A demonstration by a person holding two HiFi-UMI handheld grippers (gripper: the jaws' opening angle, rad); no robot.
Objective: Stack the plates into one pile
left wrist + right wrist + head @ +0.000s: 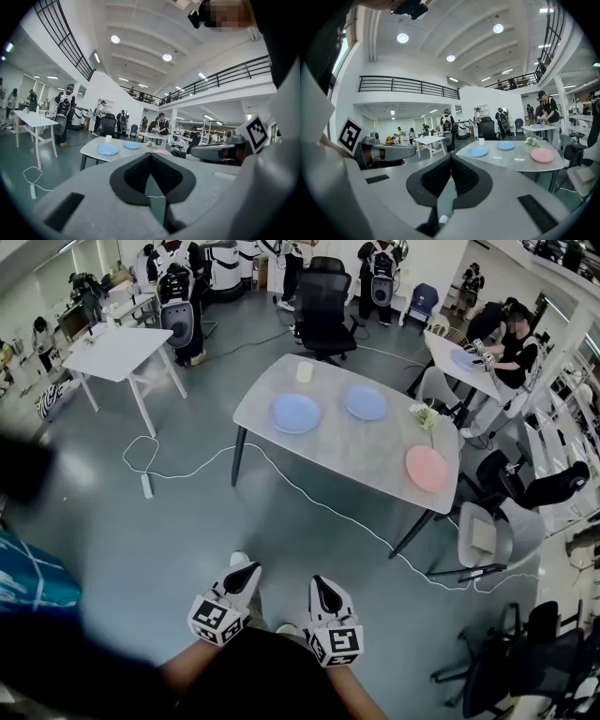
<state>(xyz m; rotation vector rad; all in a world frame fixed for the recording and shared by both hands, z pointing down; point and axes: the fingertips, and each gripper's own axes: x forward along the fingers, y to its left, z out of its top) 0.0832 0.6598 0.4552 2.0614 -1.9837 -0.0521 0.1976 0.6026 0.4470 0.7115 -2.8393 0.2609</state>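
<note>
A grey table stands ahead of me on the floor. It carries two blue plates, one toward its left and one farther back. A pink plate lies apart near its right end. None of the plates is stacked. My left gripper and right gripper hang low in front of my body, well short of the table, both shut and empty. The right gripper view shows the blue plates and the pink plate beyond the shut right gripper. The left gripper is also closed.
A cream cup and small flowers also sit on the table. A white cable crosses the floor between me and the table. A grey chair is at the table's right end, a black office chair behind it, a white table at left.
</note>
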